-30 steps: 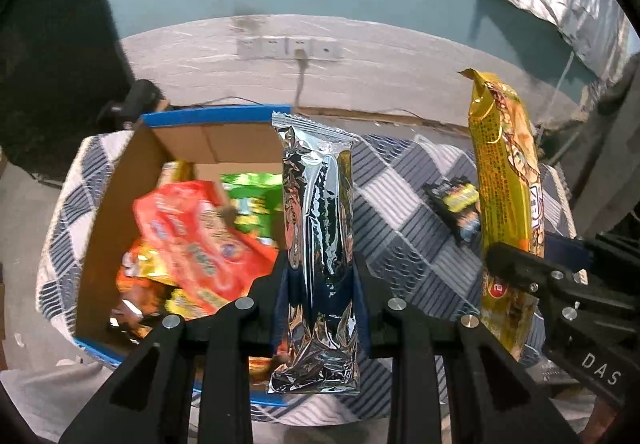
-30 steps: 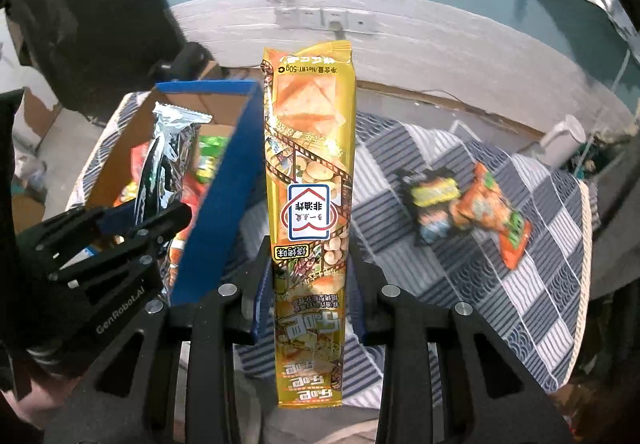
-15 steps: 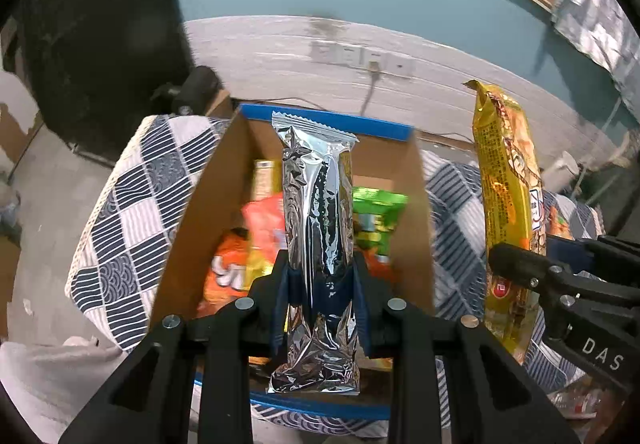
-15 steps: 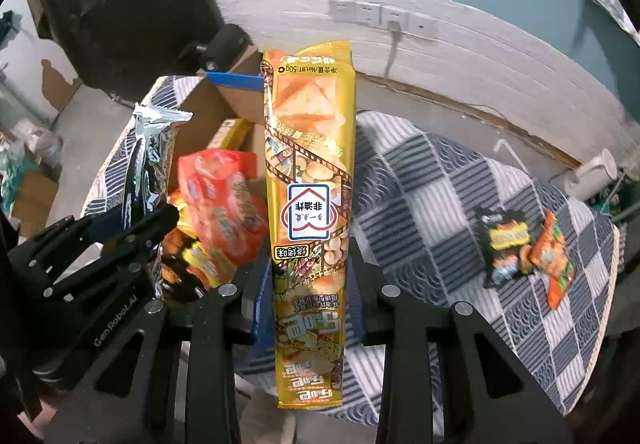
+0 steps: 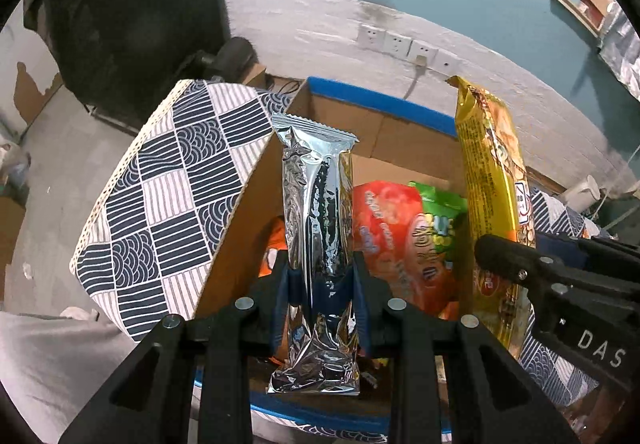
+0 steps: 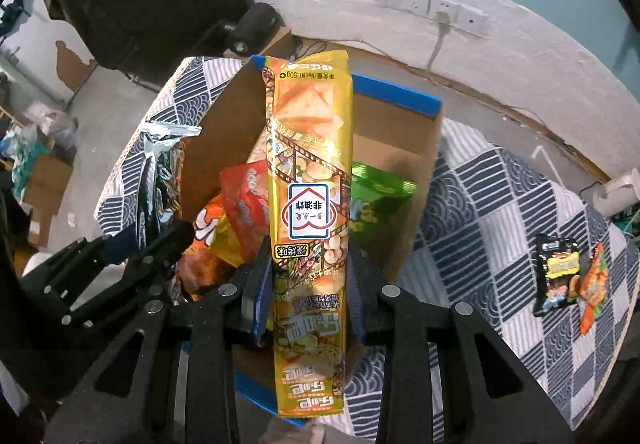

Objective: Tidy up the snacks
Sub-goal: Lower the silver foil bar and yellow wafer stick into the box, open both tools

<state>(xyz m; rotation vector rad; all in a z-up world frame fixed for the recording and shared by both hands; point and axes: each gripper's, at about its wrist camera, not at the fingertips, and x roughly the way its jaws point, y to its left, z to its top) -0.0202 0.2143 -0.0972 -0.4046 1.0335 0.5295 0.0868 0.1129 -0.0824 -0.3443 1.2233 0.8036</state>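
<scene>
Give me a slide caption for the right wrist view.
Right gripper shut on a yellow snack pack above the cardboard box of snacks.
</scene>
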